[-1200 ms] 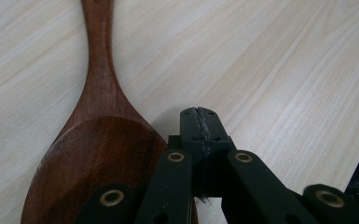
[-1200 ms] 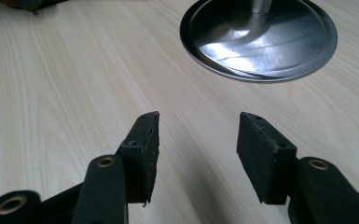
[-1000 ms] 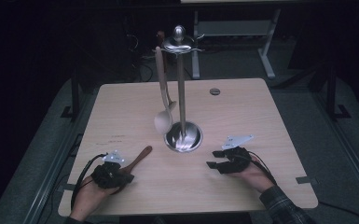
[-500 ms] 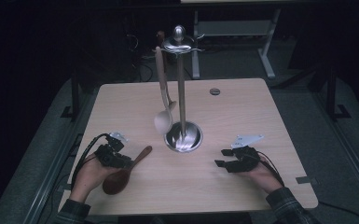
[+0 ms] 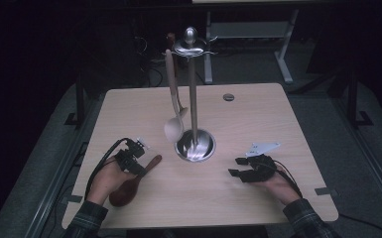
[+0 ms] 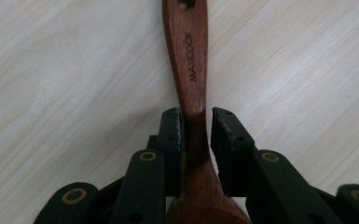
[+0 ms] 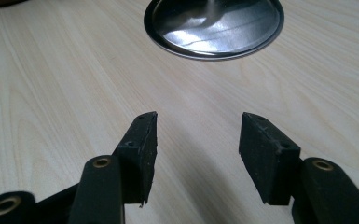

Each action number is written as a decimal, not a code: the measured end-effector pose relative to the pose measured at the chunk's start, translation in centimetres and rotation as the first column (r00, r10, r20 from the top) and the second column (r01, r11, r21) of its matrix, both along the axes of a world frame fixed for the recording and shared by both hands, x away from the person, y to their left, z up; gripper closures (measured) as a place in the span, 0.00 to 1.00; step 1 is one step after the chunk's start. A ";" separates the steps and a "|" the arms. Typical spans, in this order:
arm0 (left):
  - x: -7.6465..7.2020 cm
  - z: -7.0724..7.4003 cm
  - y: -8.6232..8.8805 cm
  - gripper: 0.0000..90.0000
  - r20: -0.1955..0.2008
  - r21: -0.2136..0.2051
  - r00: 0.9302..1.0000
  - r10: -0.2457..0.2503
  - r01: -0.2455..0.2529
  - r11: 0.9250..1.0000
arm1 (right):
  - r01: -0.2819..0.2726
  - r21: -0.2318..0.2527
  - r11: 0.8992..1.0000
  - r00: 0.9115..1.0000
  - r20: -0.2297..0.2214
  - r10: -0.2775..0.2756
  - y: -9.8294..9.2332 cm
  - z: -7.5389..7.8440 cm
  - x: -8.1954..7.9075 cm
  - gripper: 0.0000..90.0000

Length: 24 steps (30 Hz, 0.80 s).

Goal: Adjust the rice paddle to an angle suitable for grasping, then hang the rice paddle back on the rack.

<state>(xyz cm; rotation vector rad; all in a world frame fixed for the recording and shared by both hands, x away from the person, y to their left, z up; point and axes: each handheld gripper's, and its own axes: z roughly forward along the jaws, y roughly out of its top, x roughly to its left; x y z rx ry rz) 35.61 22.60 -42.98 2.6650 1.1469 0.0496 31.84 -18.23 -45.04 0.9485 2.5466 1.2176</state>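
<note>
A dark wooden spoon (image 5: 129,187) lies on the table (image 5: 258,114) at the near left, with its handle (image 6: 191,65) pointing toward the metal stand (image 5: 194,145). My left gripper (image 5: 142,167) straddles that handle. Its jaws have just been opening, and in the left gripper view (image 6: 196,116) a slit of table shows between the handle and the right-hand pad. A pale wooden spoon (image 5: 174,124) hangs from the stand's top. At the near right my right gripper (image 5: 235,166) rests open on the table with nothing between its pads (image 7: 198,126).
The stand's shiny round base (image 7: 214,23) lies just beyond the right gripper's jaws. A small round grommet (image 5: 228,96) sits in the table's far right part. Chair and desk legs stand on the dark floor behind the table.
The left hand has slid along the dark spoon away from its bowl, which now shows by the wrist. Its jaws have let go of the handle. The spoon and right hand kept still.
</note>
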 end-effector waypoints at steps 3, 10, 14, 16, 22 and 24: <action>0.1 -0.2 -0.2 0.82 -0.012 0.011 1.000 -0.003 0.003 1.000 | 0.002 0.000 1.000 1.000 0.000 -0.002 0.0 0.1 0.0 0.51; 0.3 -0.3 -0.6 0.83 -0.026 0.048 1.000 0.008 -0.007 0.999 | 0.002 0.001 1.000 1.000 0.000 -0.002 0.0 0.1 0.0 0.51; 0.3 -0.3 -0.9 0.86 -0.021 0.073 1.000 0.020 -0.019 0.997 | 0.003 0.003 1.000 1.000 -0.001 -0.003 0.0 0.1 0.0 0.52; 0.2 -0.3 -1.0 0.86 -0.015 0.078 1.000 0.022 -0.021 0.997 | 0.003 0.003 1.000 1.000 -0.001 -0.003 0.0 0.1 0.0 0.52; 0.2 -0.3 -0.5 0.87 -0.013 0.051 1.000 0.026 -0.025 0.998 | -0.004 0.003 1.000 1.000 0.009 0.004 0.0 0.2 0.0 0.51; 0.1 -0.3 -0.3 0.87 -0.008 0.031 1.000 0.028 -0.028 0.999 | 0.003 0.006 1.000 1.000 0.003 -0.003 0.0 0.2 0.0 0.51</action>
